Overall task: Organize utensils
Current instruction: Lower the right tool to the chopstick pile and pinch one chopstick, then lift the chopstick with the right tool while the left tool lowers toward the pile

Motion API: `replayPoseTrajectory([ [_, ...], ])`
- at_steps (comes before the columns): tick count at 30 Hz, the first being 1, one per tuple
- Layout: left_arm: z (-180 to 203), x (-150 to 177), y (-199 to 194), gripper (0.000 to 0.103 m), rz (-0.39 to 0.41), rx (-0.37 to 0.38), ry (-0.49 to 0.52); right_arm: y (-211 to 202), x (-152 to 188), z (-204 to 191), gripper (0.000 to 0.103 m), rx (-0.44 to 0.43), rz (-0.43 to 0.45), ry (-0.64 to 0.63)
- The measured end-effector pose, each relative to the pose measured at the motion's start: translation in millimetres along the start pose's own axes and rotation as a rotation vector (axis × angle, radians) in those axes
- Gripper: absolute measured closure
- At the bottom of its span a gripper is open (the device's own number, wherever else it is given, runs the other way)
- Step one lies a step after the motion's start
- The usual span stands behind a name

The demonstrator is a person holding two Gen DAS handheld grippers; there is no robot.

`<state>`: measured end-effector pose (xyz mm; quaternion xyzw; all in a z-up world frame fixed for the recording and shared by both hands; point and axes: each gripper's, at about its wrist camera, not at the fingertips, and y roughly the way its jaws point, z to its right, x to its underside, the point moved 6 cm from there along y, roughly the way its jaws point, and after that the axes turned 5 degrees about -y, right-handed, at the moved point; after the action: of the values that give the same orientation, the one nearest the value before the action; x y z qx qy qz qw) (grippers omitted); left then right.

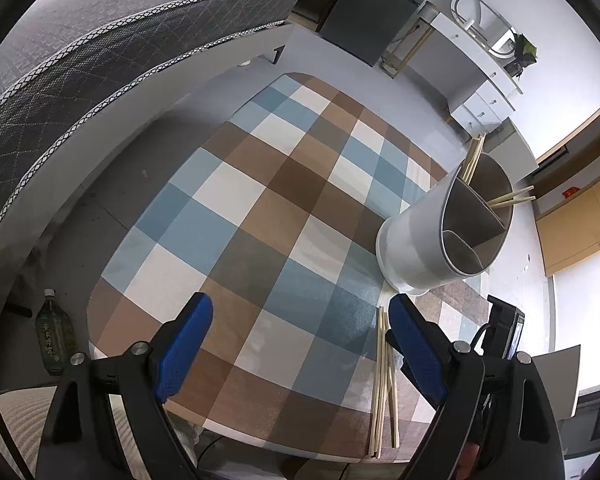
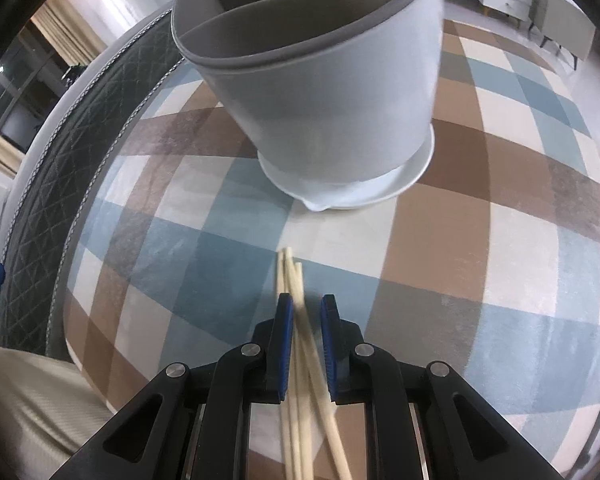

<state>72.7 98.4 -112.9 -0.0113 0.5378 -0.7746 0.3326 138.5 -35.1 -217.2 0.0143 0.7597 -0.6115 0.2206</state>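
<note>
Checkered desk point(image 2: 440, 240) beside a bed; right hand-held gripper point(image 2: 306, 344) straddles loose chopsticks point(image 2: 300, 304), pads not yet clamped; left hand-held gripper point(image 1: 300, 344) released, empty; crossed sticks could splay or slip on closing; divided utensil holder point(image 1: 440, 240) nearby already holds several chopsticks point(image 1: 512, 199).

Almost nothing could be read. A green bottle point(image 1: 55, 336) on the floor beside the table carried a label with pale vertical characters, too small and blurred to make out. A small red sign point(image 1: 571, 191) on the wooden wall panel showed no legible lettering. The right wrist view held no writing.
</note>
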Motion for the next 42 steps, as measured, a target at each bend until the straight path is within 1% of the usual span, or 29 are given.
replayPoseTrajectory([
  [4, 1.3, 0.7, -0.6, 0.017, -0.004, 0.007, 0.0, 3.4, 0.4, -3.7, 0.089, 0.025, -0.016, -0.042],
  [8, 1.0, 1.0, 0.2, 0.017, -0.013, 0.012, -0.004, 8.4, -2.4, -14.9, 0.089, 0.071, -0.025, -0.115],
  [11, 1.6, 2.0, 0.6, 0.017, -0.019, 0.013, -0.005, 10.1, -7.1, -13.5, 0.089, 0.068, -0.028, -0.11],
  [16, 0.0, 1.2, 0.7, 0.017, -0.019, 0.012, -0.012, 5.8, -10.2, -3.2, 0.089, 0.035, -0.031, -0.06],
  [19, 1.2, 2.0, 1.6, 0.017, -0.025, 0.014, -0.011, 1.7, -7.2, -0.1, 0.089, 0.048, -0.037, -0.079],
  [24, 2.4, 2.9, 1.7, 0.017, -0.027, 0.014, -0.004, 5.5, 2.0, -5.1, 0.09, 0.069, -0.094, -0.125],
  [29, 0.3, 2.9, 2.7, 0.017, -0.035, 0.014, -0.018, 6.4, 5.0, -13.6, 0.09, 0.119, -0.111, -0.189],
  [33, 2.7, 4.1, 2.0, 0.017, -0.033, 0.016, -0.003, 9.3, -0.7, -18.4, 0.09, 0.149, -0.101, -0.227],
  [36, 0.9, 3.6, 2.3, 0.017, -0.033, 0.007, -0.003, 10.7, -5.8, -19.2, 0.089, 0.153, -0.082, -0.233],
  [38, -1.5, 3.3, 3.7, 0.017, -0.034, -0.004, -0.008, 11.6, -9.5, -19.9, 0.092, 0.152, -0.065, -0.234],
  [39, -2.2, 3.2, 4.5, 0.017, -0.034, -0.009, -0.006, 11.2, -10.5, -20.4, 0.099, 0.142, -0.054, -0.228],
  [42, -2.4, 3.4, 6.4, 0.017, -0.03, -0.032, 0.016, 7.8, -14.5, -13.3, 0.099, 0.091, -0.019, -0.166],
])
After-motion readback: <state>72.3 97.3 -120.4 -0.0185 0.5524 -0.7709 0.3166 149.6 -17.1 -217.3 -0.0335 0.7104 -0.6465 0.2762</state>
